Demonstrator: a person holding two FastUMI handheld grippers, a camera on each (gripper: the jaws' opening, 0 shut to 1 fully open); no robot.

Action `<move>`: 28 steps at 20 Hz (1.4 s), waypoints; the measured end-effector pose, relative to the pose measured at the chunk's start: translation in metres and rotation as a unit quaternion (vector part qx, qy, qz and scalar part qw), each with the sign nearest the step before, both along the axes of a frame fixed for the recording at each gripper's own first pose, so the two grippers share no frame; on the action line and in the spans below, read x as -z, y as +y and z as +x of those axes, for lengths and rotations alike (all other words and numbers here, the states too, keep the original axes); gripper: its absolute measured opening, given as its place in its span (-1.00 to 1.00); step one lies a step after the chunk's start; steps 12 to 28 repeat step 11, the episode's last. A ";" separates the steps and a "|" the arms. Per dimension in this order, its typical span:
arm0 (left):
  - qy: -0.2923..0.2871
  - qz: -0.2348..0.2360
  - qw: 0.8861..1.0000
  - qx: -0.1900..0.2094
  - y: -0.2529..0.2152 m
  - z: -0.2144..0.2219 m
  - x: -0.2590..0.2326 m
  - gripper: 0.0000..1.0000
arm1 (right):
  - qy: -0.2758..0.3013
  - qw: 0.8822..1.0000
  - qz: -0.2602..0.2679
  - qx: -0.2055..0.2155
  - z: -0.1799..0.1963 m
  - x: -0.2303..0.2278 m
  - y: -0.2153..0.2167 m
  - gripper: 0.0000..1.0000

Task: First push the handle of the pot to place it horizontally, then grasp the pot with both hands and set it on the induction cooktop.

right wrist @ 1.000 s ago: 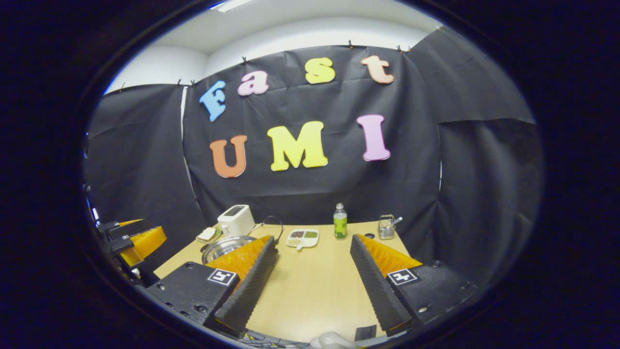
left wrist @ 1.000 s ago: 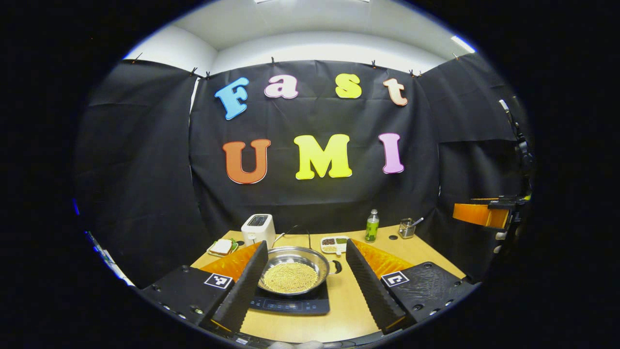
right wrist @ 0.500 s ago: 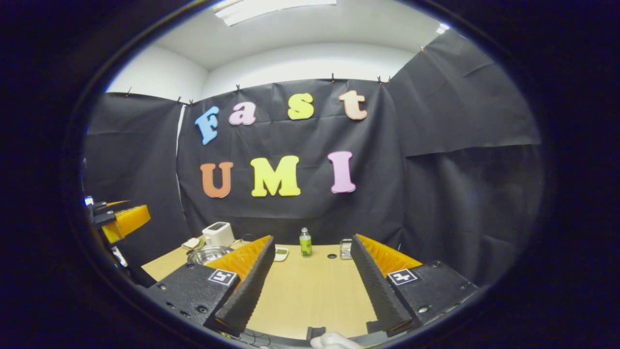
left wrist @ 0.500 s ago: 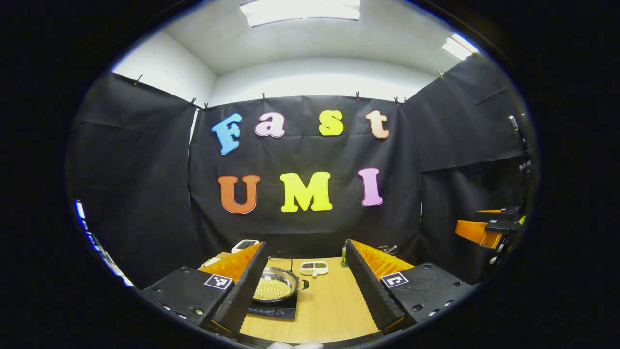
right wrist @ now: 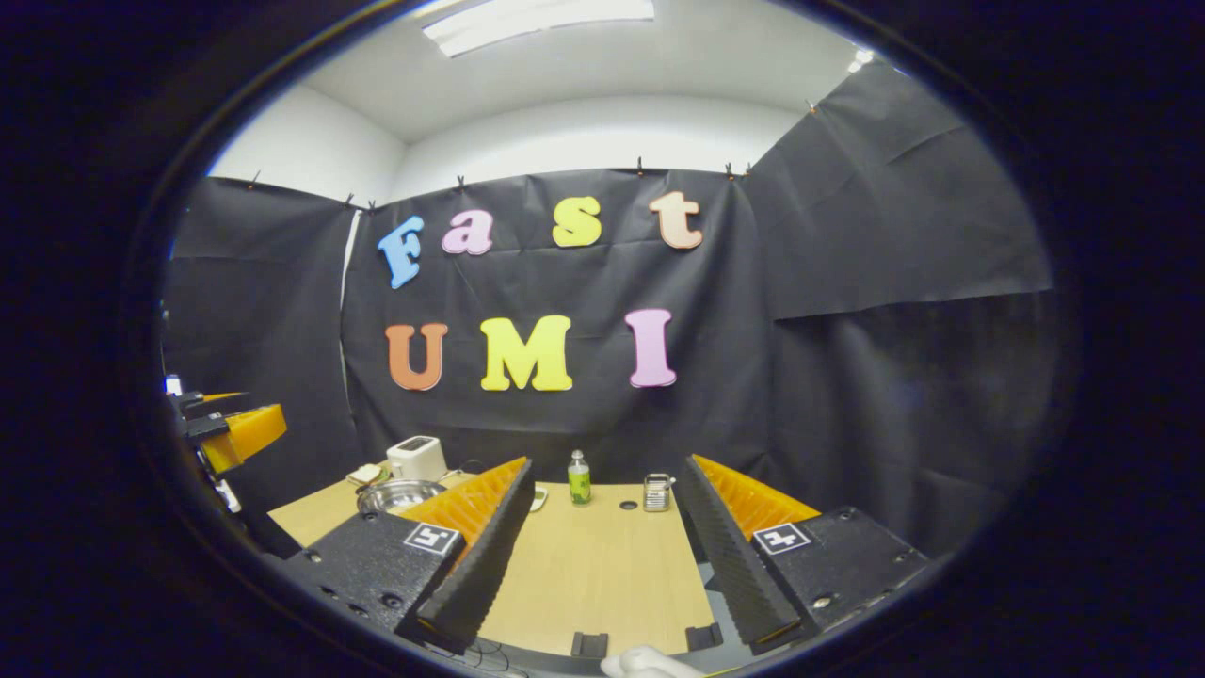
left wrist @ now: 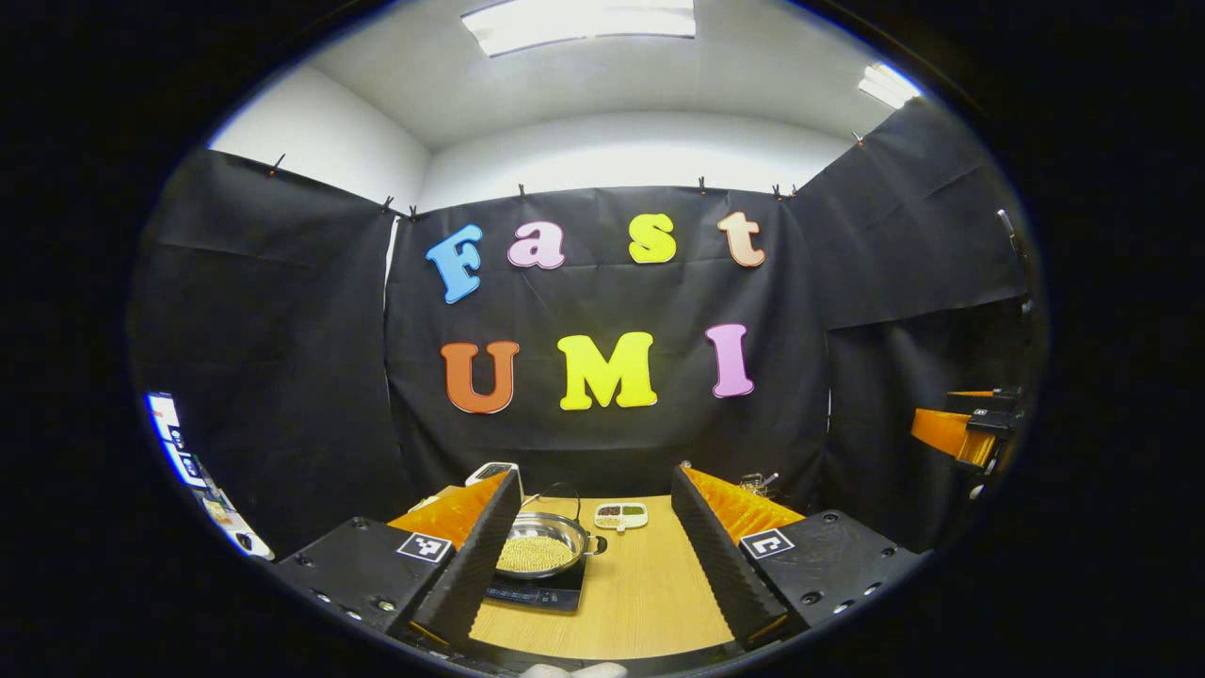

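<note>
In the left gripper view, the left gripper (left wrist: 595,551) is gaping wide, grasping nothing; ahead, a round steel pot (left wrist: 538,544) of yellow grains is sitting on the flat black induction cooktop (left wrist: 535,595); a divided dish (left wrist: 620,515) is lying beyond; in the right gripper view, the right gripper (right wrist: 595,546) is likewise spread, empty; the pot (right wrist: 399,492) is resting far ahead-left, beside a white toaster (right wrist: 417,457); a green bottle (right wrist: 578,477) is standing ahead.

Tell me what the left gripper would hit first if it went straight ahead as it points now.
Probably the pot on the induction cooktop, just ahead of the left gripper; its open jaws hold nothing. Depth is hard to judge.
</note>
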State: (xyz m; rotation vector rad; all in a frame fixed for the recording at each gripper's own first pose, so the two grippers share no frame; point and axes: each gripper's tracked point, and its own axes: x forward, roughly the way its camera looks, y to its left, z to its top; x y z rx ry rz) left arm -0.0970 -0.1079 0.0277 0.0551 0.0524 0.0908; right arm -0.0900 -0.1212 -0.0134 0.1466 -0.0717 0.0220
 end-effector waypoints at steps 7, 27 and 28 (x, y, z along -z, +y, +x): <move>-0.002 -0.004 1.000 0.010 -0.010 0.001 0.001 0.91 | -0.004 1.000 -0.012 0.009 0.000 -0.001 -0.004 0.92; -0.006 0.000 1.000 0.008 -0.005 0.002 0.000 0.91 | -0.003 1.000 -0.007 0.014 0.003 0.001 -0.005 0.93; -0.006 0.000 1.000 0.008 -0.005 0.002 0.000 0.91 | -0.003 1.000 -0.007 0.014 0.003 0.001 -0.005 0.93</move>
